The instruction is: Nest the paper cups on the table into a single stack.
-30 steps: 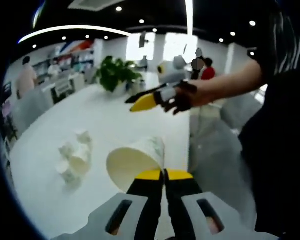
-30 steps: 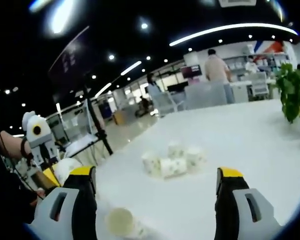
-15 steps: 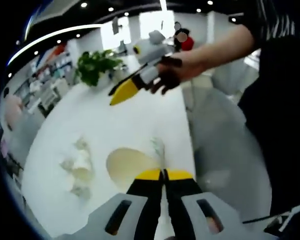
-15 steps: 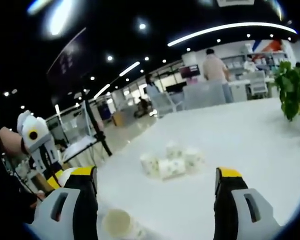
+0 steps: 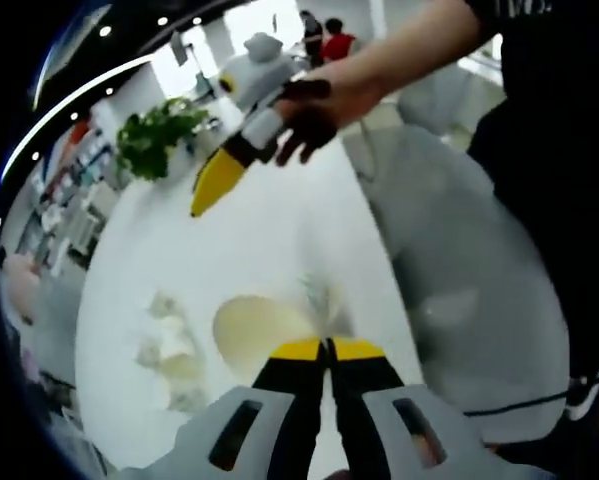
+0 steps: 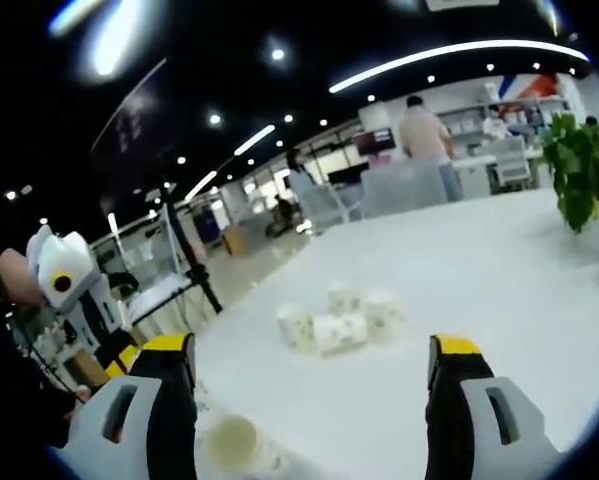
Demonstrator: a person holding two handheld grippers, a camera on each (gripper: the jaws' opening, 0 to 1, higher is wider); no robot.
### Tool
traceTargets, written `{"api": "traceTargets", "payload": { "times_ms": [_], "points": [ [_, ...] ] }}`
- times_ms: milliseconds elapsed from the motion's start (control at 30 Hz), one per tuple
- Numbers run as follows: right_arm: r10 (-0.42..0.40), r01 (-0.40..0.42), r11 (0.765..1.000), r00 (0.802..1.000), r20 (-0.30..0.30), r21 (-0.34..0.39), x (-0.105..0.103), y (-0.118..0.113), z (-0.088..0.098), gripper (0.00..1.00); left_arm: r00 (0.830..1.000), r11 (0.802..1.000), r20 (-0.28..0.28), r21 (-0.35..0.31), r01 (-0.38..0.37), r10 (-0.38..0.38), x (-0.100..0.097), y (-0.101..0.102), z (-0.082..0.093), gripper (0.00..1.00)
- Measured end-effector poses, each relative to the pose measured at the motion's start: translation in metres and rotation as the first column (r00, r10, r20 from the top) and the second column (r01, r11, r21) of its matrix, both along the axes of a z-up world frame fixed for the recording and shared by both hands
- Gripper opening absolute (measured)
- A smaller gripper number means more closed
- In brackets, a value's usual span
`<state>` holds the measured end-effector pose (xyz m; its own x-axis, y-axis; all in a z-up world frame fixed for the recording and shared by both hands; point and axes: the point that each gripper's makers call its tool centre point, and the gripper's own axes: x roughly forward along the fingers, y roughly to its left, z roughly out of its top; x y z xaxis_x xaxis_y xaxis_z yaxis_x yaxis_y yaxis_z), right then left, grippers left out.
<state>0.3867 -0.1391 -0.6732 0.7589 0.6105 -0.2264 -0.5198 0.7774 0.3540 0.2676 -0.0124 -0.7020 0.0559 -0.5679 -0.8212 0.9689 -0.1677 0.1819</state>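
Observation:
My left gripper (image 5: pixel 328 349) is shut on the rim of a white paper cup (image 5: pixel 259 326), whose open mouth faces the camera above the white table (image 5: pixel 259 230). Several loose paper cups (image 5: pixel 171 340) lie blurred on the table to its left. My right gripper (image 6: pixel 309 355) stands open with nothing between its fingers, well above the table (image 6: pixel 479 300). A cluster of several paper cups (image 6: pixel 339 318) lies ahead of it. One more cup (image 6: pixel 234 441) lies near its left finger, mouth towards the camera. The right gripper (image 5: pixel 224 170) comes into the left gripper view, held in a hand.
A potted plant (image 5: pixel 154 140) stands at the far end of the table, also at the right edge as the plant (image 6: pixel 579 175). A grey chair (image 5: pixel 459 250) sits beside the table's edge. People stand at desks in the background (image 6: pixel 424 135).
The left gripper view has tilted and swung downward, blurring the table and cups; it still holds the cup. The right gripper view has barely shifted.

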Motion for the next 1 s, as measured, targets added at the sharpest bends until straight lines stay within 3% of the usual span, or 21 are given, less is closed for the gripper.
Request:
{"api": "traceTargets", "payload": {
  "times_ms": [67, 300, 533, 600, 1000],
  "points": [
    [-0.003, 0.003, 1.0, 1.0, 0.0, 0.003, 0.0, -0.001, 0.0, 0.95, 0.998, 0.998, 0.046, 0.039, 0.04, -0.042, 0.003, 0.001, -0.001, 0.0],
    [-0.009, 0.009, 1.0, 1.0, -0.008, 0.018, -0.002, -0.002, -0.003, 0.95, 0.989, 0.986, 0.07, 0.106, 0.125, -0.133, -0.002, -0.003, -0.011, 0.0],
    [-0.02, 0.02, 0.999, 1.0, -0.005, 0.026, -0.002, -0.008, -0.004, 0.95, 0.983, 0.979, 0.087, 0.144, 0.147, -0.161, 0.001, -0.007, -0.015, 0.0],
    [-0.025, 0.025, 0.999, 1.0, -0.007, 0.03, -0.002, -0.01, -0.004, 0.95, 0.975, 0.969, 0.118, 0.179, 0.167, -0.19, 0.005, -0.006, -0.017, 0.0],
    [-0.036, 0.036, 0.998, 0.999, -0.006, 0.045, -0.002, -0.012, -0.004, 0.95, 0.956, 0.941, 0.126, 0.25, 0.228, -0.265, 0.005, -0.012, -0.023, 0.0]
  ]
}}
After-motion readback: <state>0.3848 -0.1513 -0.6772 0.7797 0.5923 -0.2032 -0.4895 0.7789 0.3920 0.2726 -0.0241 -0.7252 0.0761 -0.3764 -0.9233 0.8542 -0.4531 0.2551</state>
